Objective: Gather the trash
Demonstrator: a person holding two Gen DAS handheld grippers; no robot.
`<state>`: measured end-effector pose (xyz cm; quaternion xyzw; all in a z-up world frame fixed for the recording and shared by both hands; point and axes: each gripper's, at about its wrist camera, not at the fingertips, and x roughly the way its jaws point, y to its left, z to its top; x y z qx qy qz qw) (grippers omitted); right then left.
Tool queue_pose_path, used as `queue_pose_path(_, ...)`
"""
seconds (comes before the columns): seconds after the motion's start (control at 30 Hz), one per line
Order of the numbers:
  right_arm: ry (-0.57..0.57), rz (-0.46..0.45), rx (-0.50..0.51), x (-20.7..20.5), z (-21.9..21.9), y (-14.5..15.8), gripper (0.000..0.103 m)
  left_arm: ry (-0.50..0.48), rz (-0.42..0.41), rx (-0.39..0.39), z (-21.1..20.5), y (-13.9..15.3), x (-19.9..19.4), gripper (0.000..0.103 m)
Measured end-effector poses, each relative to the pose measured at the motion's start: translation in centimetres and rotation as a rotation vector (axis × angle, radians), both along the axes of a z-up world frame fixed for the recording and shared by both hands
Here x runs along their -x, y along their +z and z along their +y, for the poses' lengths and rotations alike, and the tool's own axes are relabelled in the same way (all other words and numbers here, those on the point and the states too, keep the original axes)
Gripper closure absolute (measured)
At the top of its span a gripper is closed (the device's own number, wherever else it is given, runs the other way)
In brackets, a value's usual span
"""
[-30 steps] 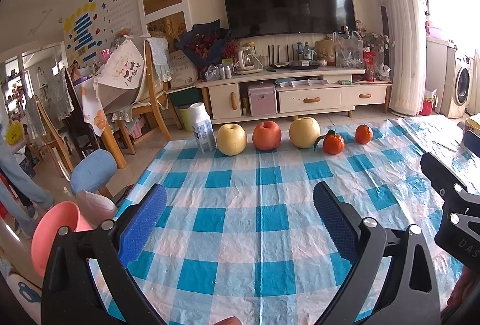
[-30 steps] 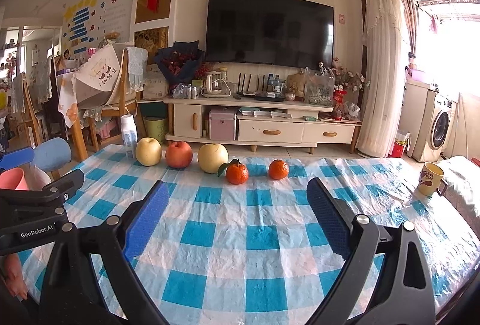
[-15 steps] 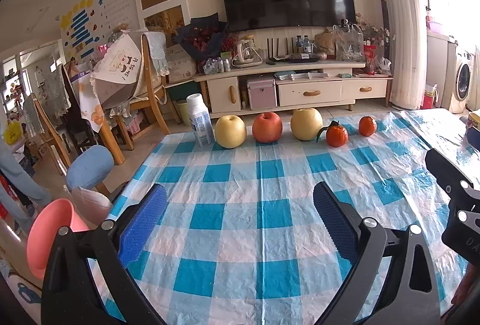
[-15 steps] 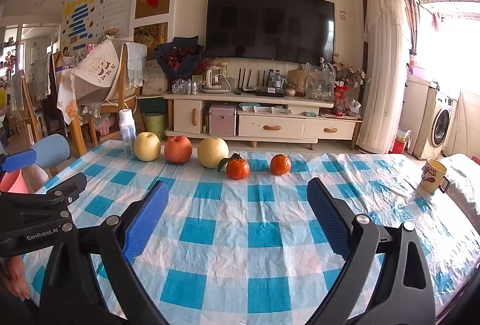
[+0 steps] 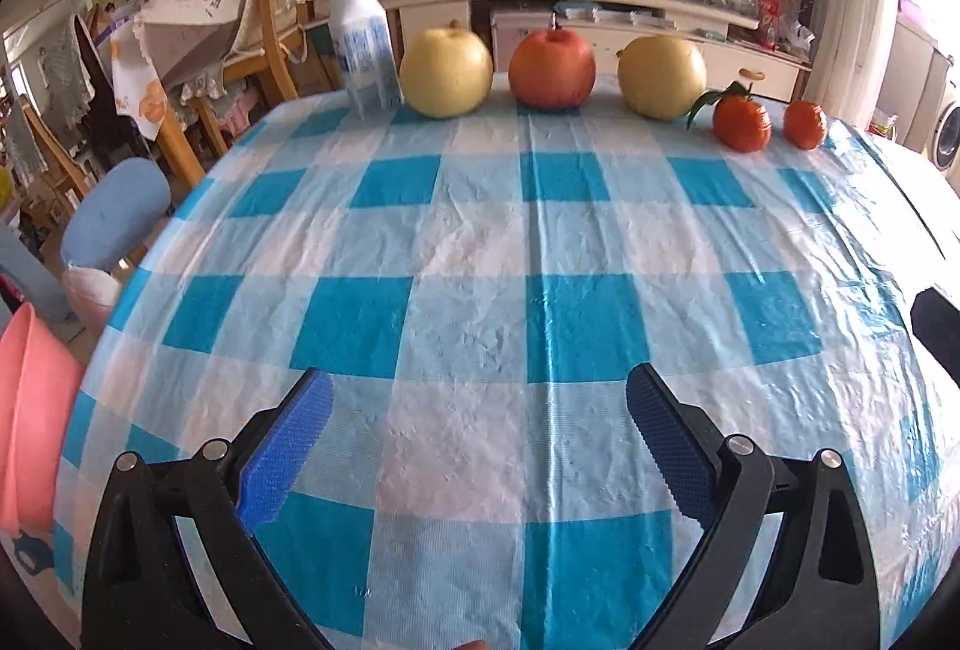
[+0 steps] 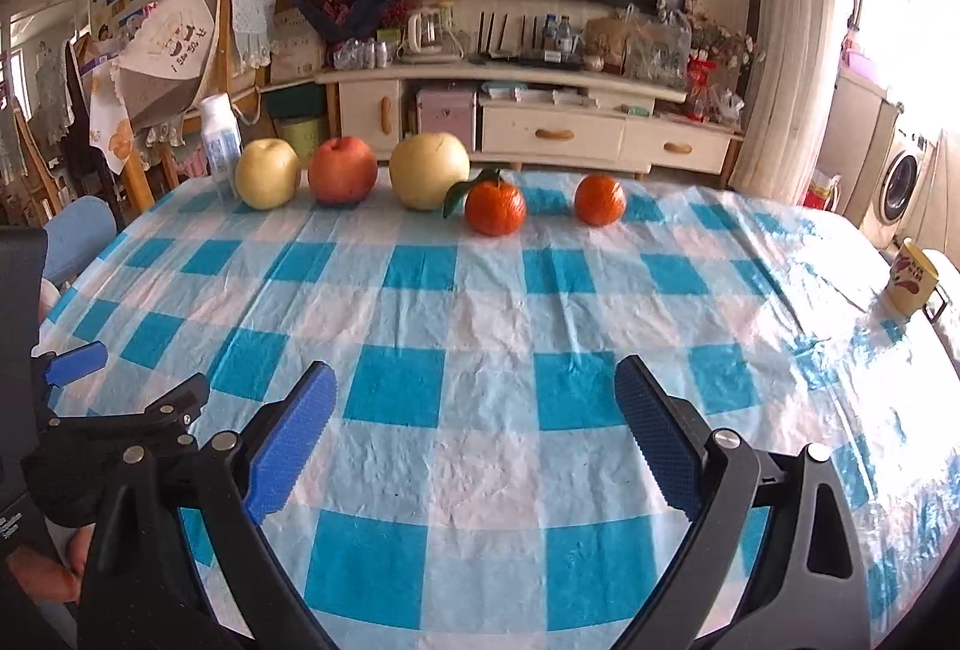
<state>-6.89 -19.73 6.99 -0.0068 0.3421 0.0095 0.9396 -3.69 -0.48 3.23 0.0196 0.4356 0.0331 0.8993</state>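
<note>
Both wrist views face the fruit row (image 5: pixel 552 68) across the table (image 6: pixel 480 314).

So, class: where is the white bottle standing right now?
The white bottle stands at the far left end of the fruit row on the checked tablecloth, just left of a yellow pear. Both wrist views show it.

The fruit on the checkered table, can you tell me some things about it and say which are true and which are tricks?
1. The red apple sits between two yellow pears. True.
2. The left gripper holds an orange. False: it is open and empty.
3. The white bottle stands at the left end of the row. True.
4. Three oranges are there. False: two, one with a leaf, one without.
</note>
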Motion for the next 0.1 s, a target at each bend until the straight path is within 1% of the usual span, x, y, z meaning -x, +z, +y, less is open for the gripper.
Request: queue_pose_path(0.1,0.003,0.113,-0.038,-2.3,0.4,-2.5,0.009,0.018,0.061,0.021,0.8,-1.5,-1.4,0.004)
